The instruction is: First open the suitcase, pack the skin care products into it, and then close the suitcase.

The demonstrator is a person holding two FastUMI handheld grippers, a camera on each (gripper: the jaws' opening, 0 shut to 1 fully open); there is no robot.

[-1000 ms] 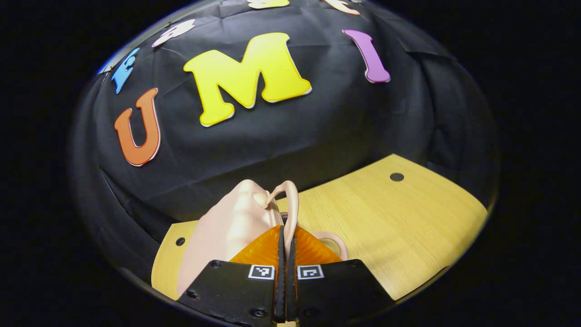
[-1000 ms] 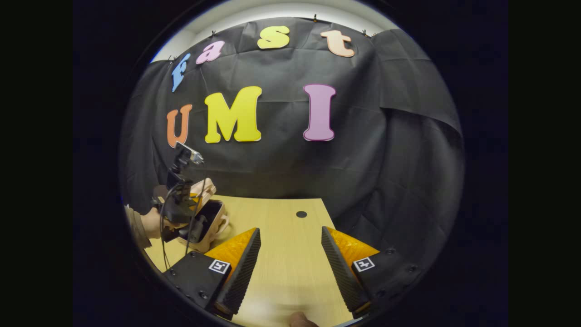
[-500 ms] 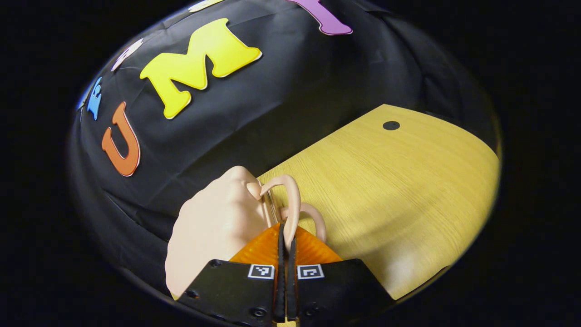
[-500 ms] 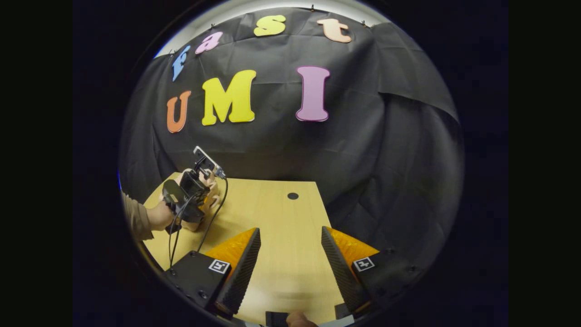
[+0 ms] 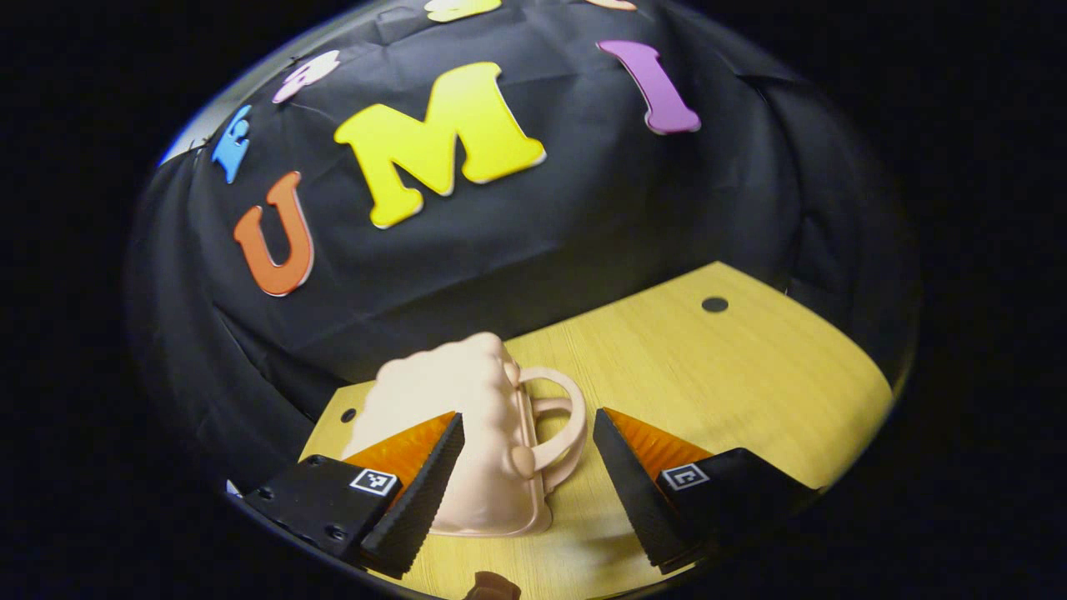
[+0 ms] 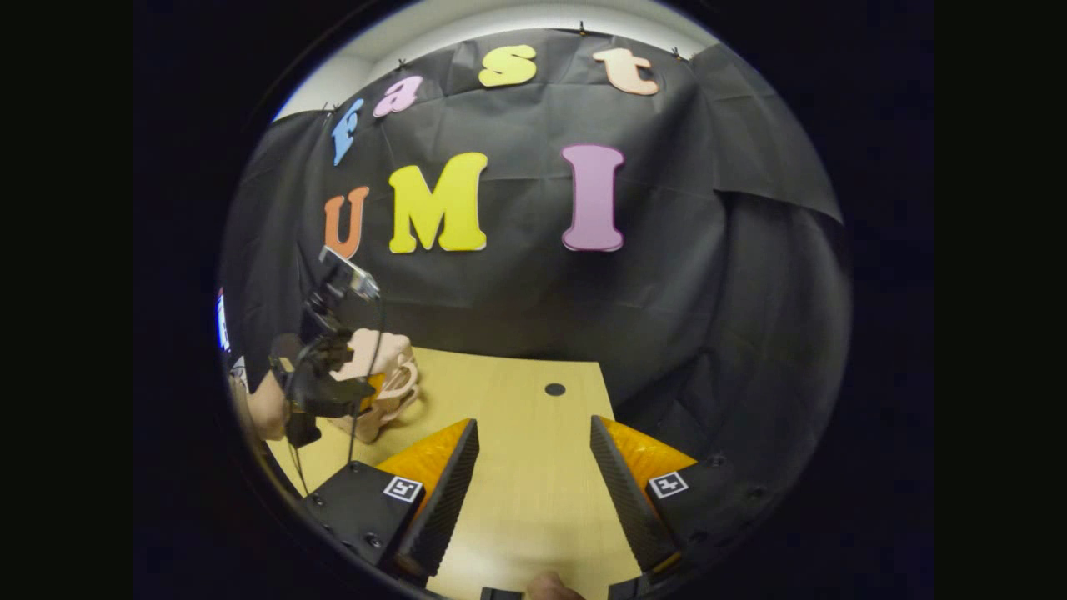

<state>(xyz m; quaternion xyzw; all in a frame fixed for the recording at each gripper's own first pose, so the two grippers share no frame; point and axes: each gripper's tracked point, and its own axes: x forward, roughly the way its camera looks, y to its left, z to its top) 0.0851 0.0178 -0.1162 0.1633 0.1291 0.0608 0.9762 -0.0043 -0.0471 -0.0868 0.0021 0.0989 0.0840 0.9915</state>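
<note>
Lying closed at lower centre of left gripper view, suitcase (image 5: 467, 433) | left gripper (image 5: 525, 492) wide, empty | right gripper (image 6: 533, 492) wide over table (image 6: 517, 417), suitcase at its left edge

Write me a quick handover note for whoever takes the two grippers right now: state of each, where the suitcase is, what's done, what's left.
Left gripper: open, holding nothing, just in front of the suitcase.
Right gripper: open, holding nothing, over bare table.
Suitcase: small pink case lying closed on the table's left side, both handles together, facing the left gripper.
Skin care products: not seen outside the case; I cannot see inside.
Done: the case looks closed.
Left: probably nothing but checking that it is fully shut and drawing both grippers back.
</note>
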